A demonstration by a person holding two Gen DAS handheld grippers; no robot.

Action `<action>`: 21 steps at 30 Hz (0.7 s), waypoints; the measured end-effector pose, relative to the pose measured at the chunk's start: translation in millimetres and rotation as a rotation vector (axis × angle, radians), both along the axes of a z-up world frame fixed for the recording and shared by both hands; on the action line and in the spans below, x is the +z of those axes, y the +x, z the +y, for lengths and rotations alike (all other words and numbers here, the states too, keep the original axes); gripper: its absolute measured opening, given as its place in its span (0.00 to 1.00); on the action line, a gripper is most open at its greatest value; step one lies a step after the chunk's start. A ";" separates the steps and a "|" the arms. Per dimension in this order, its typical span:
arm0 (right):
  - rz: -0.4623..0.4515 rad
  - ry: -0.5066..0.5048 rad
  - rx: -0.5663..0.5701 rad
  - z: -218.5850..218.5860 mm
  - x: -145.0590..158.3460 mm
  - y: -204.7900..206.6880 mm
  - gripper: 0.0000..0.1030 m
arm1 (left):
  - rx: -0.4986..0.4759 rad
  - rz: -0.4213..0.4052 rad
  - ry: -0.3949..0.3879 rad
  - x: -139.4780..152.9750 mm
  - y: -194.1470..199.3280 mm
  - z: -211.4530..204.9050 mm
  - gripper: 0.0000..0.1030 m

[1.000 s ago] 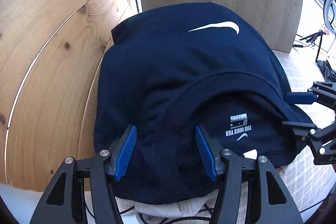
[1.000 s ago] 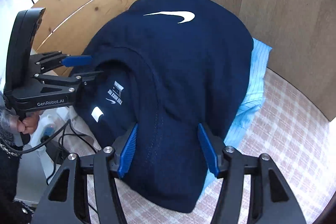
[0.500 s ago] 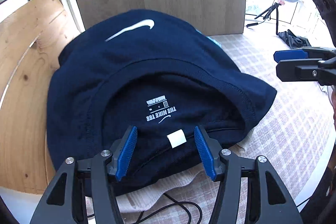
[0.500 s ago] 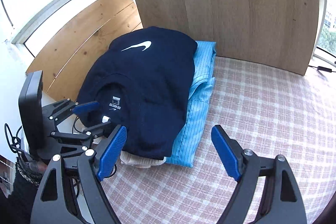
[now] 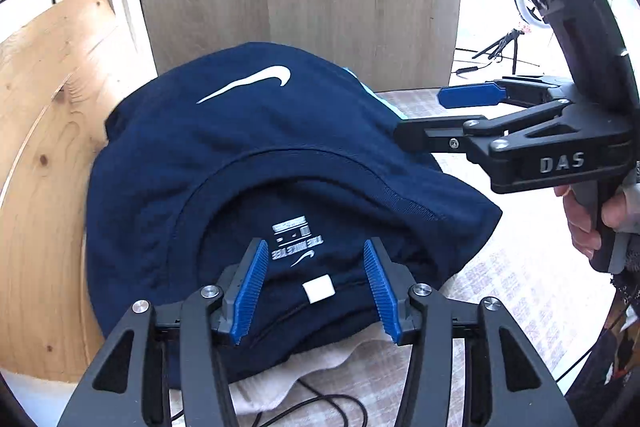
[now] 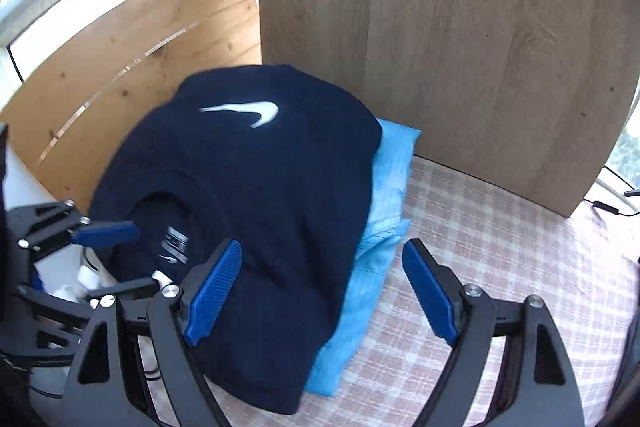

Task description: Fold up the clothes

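Your left tongs (image 5: 316, 287) straddle the tee's (image 5: 248, 147) near collar, spread and not pinching; right tongs (image 6: 324, 291), spread wide, hover at its right edge.

blue shirt (image 6: 384, 195) mostly hidden under navy tee (image 6: 256, 211); white garment (image 5: 320, 371) barely shows

Soft matt navy cotton T-shirt (image 5: 256, 155) on smooth pale-blue cloth (image 6: 384, 187); checked woven tablecloth (image 6: 500, 239); matt grey-brown wood-grain board (image 6: 440, 27) behind.
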State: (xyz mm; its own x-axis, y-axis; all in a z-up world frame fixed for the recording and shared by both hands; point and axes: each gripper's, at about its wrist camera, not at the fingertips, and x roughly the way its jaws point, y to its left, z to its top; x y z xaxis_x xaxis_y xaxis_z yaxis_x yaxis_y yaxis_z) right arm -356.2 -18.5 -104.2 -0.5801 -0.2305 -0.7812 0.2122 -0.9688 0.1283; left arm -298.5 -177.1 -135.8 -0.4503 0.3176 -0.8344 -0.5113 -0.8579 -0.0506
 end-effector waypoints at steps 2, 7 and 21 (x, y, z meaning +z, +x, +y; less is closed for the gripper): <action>-0.040 0.092 0.012 -13.2 -12.6 -11.0 0.80 | -0.005 -0.052 -0.109 -24.9 -1.3 3.0 0.47; -0.053 0.241 -0.057 -8.3 -23.0 -12.4 0.80 | 0.037 -0.057 -0.069 -9.5 25.8 -18.8 0.45; -0.094 -0.013 -0.111 38.7 -8.9 171.6 0.80 | 0.323 0.009 0.049 55.5 152.2 -31.5 0.72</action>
State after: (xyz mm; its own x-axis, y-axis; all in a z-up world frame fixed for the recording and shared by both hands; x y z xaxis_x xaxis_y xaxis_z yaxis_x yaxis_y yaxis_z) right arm -184.6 20.3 -113.1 -0.5267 -0.1793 -0.8309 0.0900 -0.9838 0.1553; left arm -146.3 -208.6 -80.3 -0.5420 0.1970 -0.8169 -0.2139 -0.9725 -0.0925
